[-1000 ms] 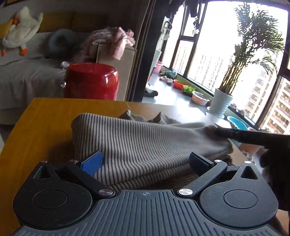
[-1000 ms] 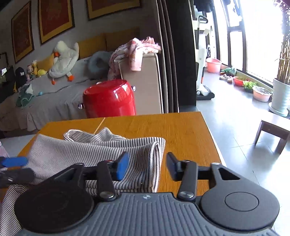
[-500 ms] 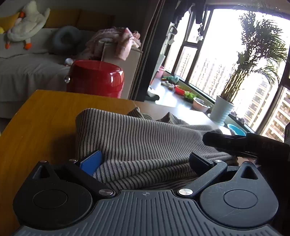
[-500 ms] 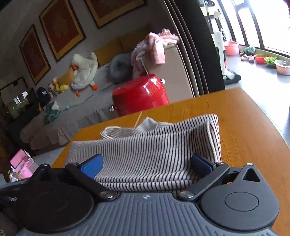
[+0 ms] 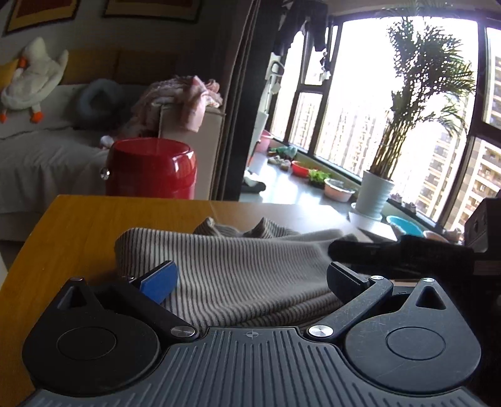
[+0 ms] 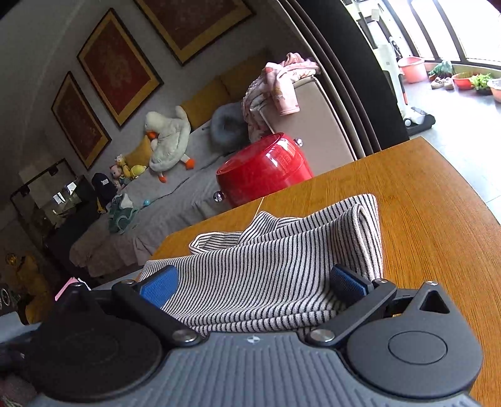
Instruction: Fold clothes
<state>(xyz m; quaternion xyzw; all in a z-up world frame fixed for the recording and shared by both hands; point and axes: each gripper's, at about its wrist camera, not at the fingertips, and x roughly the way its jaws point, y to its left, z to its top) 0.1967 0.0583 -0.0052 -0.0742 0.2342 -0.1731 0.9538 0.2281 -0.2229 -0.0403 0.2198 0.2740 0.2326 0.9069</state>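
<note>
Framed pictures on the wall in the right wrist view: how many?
3. One at the left, one in the middle, one at the top, cut off by the frame edge. More may lie outside the view.

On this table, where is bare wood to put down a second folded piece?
Bare wood lies left of the striped garment on the table, and right of its rolled edge. The near middle is crowded: both open grippers, left and right, straddle cloth.

We see a matt, ribbed knit striped garment [image 6: 275, 263] on a smooth wooden table [image 6: 432, 200]; beyond, a glossy red plastic stool [image 6: 266, 169].
</note>
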